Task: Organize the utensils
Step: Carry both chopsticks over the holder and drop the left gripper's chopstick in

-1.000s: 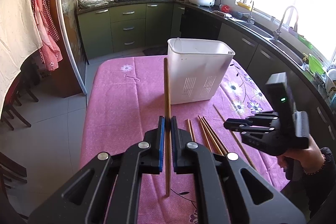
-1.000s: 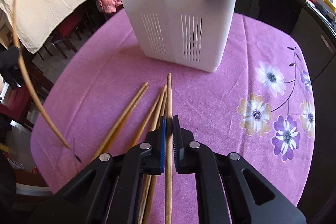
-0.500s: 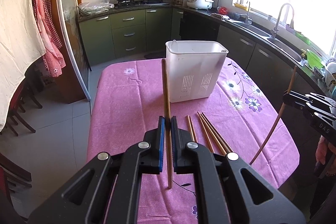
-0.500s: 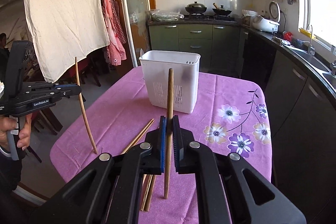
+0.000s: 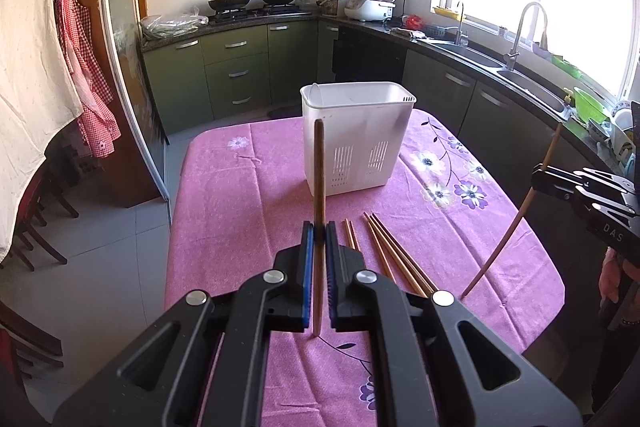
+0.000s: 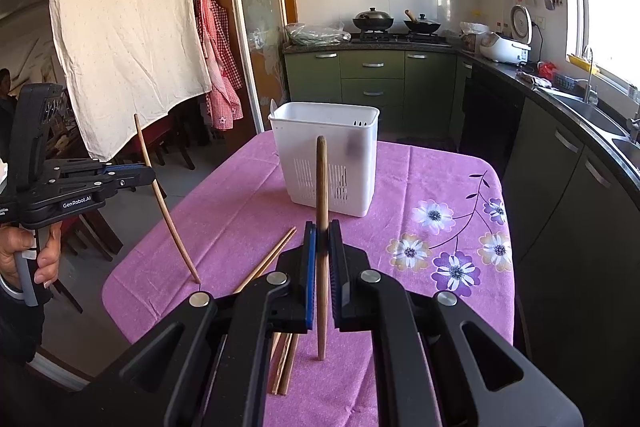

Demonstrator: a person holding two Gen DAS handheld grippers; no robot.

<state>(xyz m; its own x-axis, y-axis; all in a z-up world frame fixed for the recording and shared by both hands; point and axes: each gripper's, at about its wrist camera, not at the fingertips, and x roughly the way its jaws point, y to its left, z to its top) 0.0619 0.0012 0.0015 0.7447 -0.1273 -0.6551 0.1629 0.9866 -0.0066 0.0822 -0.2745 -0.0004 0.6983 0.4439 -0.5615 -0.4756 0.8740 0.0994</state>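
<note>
Left tongs: the left gripper [image 5: 319, 233] is clamped on a chopstick [image 5: 319, 187], its blue pads pinching the stick near mid-length; the stick stands nearly upright, lower tip above the cloth.
Right tongs: the right gripper [image 6: 322, 239] is likewise closed on its own chopstick [image 6: 321, 227], held almost vertical, tip clear of the table.
What has changed, right side: a second ago this gripper was low over the loose sticks, its chopstick lying flat among them; now it is lifted up and back, and the whole table shows beneath it.
What has changed, left side: little; the left tongs were already carrying their stick and have only drawn back slightly, so the holder looks farther off.
Loose chopsticks: a cluster of remaining chopsticks [image 5: 384, 247] lies on the pink flowered tablecloth [image 5: 240, 195], between the grippers and the holder.
Holder: the white slotted utensil holder [image 5: 356, 135] stands upright mid-table, well apart from both held sticks; I see no chopsticks in it from here.
Meaning for the task: both pickups look done, so the step in hand is probably carrying the two sticks over the holder's open top.
Still to do: drop both in, then collect the ones left on the cloth.
</note>
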